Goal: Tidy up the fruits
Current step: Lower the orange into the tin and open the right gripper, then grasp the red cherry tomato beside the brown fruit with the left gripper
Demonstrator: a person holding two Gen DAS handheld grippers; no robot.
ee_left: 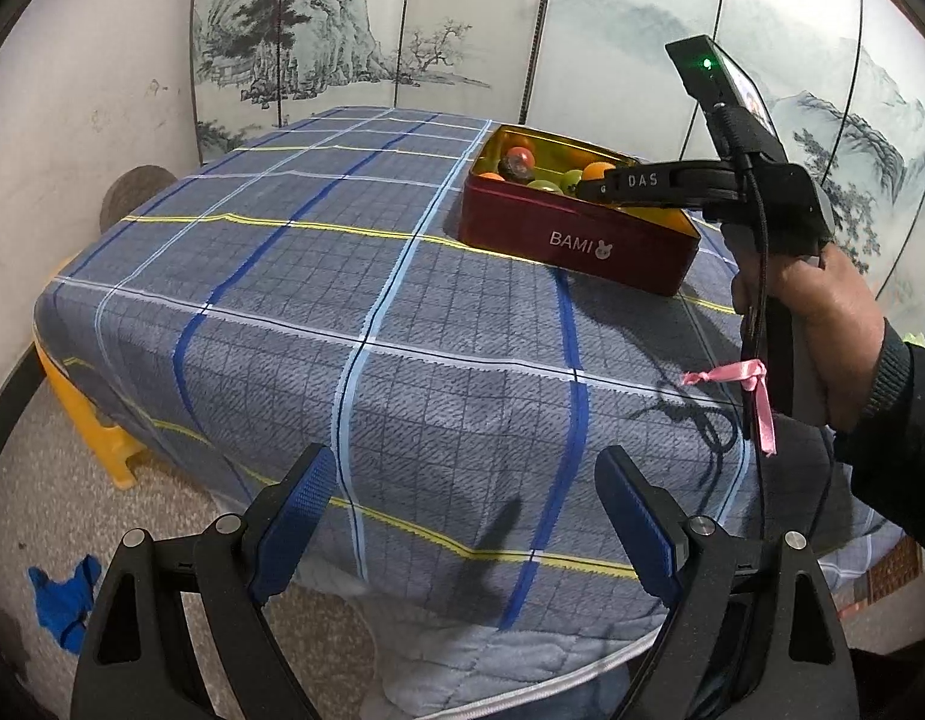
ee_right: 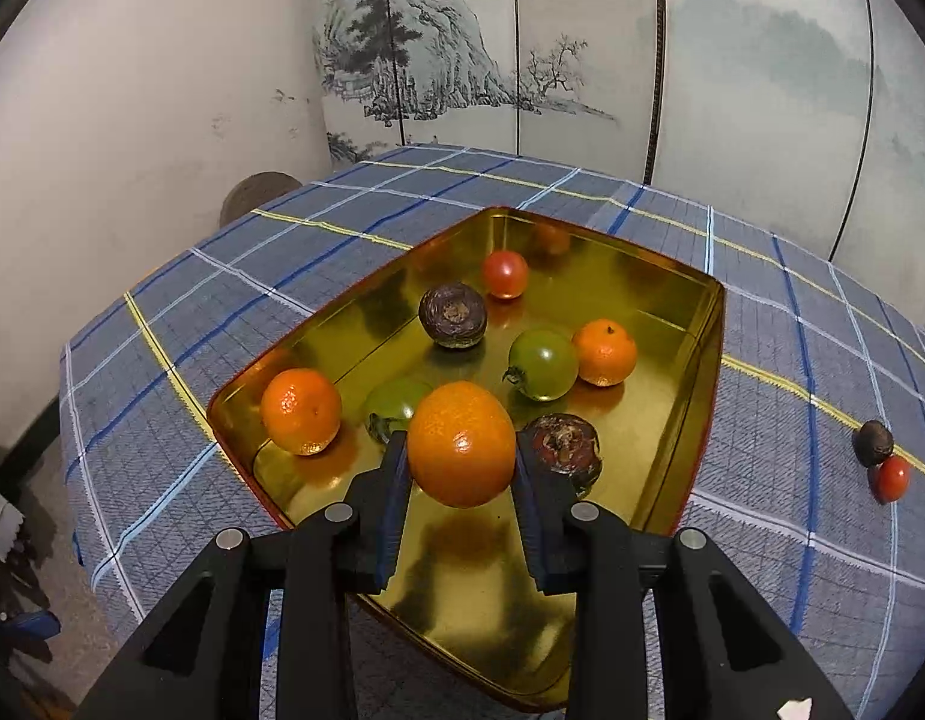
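Mid-drop: our right gripper (ee_right: 462, 468) clamps a mandarin (ee_right: 462, 443) above the gold tin's (ee_right: 711, 324) 6 o'clock end, next we release, then fetch the cherry tomato (ee_right: 893, 478) at 3 o'clock; left gripper (ee_left: 462, 516) spread, empty.

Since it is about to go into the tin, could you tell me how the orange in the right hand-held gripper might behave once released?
The orange is round, so it will probably roll on the tin's smooth floor. Neighbouring fruit may stop it. It looks firm between the pads, likely not fragile.
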